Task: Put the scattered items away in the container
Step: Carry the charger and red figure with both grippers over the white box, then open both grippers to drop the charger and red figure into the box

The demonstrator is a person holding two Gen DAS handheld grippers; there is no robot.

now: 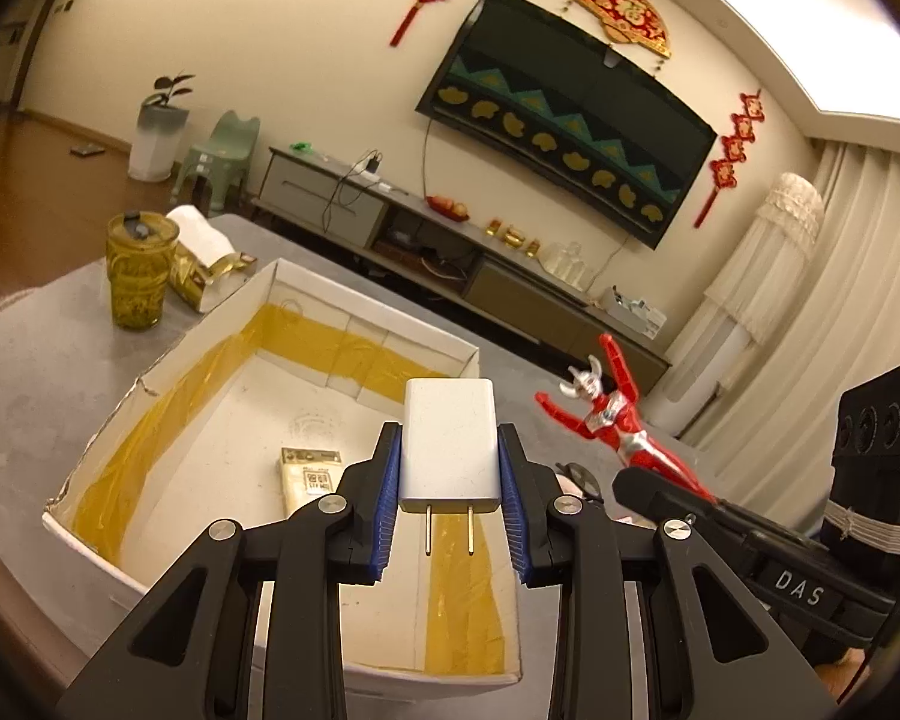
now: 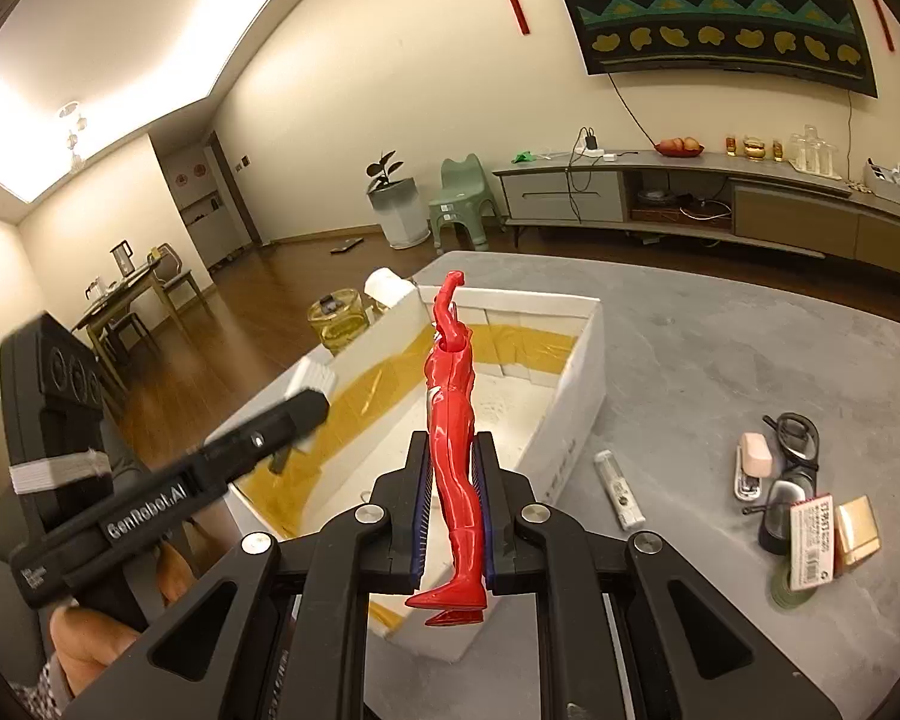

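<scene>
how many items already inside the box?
1: a small yellowish packet on the floor of the white box. The charger and red figure are gripper-held above it. Others may be hidden.

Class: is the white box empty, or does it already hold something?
Not empty. One small packet lies on the white box floor; charger and figure remain held above.

Both grippers are black plastic. The left gripper point(image 1: 450, 474) has ribbed blue pads point(image 1: 388, 504) lining its two fingers, round silver screws at the linkage joints and triangular cut-outs in the arms. The right gripper point(image 2: 453, 510) is built alike. Each handle has three round recesses and white string wound around it; one label reads "DAS", another "GenRobot.AI". Bare skin of a hand point(image 2: 84, 642) shows beneath.
</scene>
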